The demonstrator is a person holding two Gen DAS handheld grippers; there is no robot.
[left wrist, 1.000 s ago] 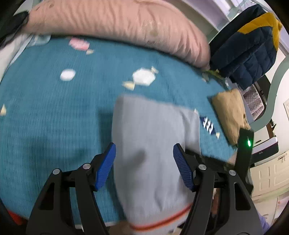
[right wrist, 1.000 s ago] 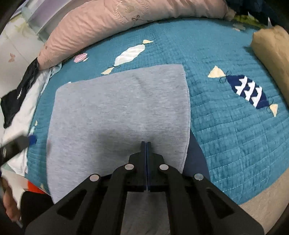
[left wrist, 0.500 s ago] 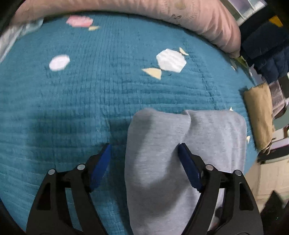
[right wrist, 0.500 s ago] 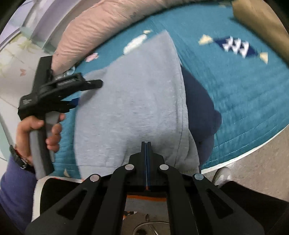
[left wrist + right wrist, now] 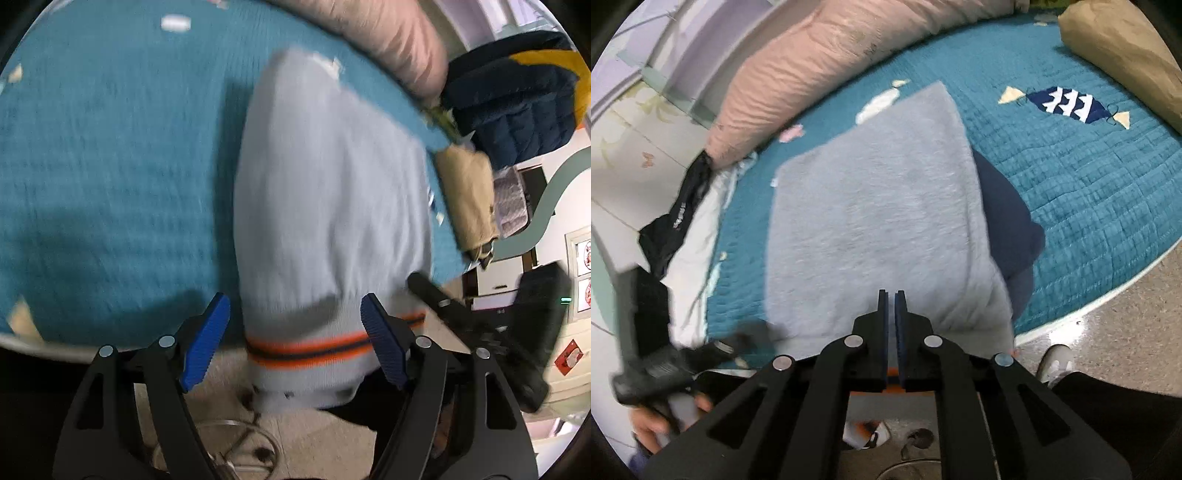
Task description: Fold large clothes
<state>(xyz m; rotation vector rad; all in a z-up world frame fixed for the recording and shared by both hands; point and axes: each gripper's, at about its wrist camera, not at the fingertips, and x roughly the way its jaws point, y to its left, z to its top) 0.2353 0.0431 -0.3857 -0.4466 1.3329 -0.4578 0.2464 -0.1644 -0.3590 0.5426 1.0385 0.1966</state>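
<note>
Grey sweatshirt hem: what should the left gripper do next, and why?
Probably close the left gripper on the striped hem: its jaws, just closing, stand open either side of it without touching, and the grey sweatshirt hangs over the teal quilt edge.

Right tongs (image 5: 891, 299) just cracked open; grey sweatshirt (image 5: 879, 221) dragged over the bed's edge.

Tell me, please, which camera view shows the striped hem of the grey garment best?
The left wrist view. There the striped hem of the grey garment hangs between the open fingers of the left gripper, with orange and dark bands readable. In the right wrist view only a small orange sliver shows behind the right gripper.
</note>
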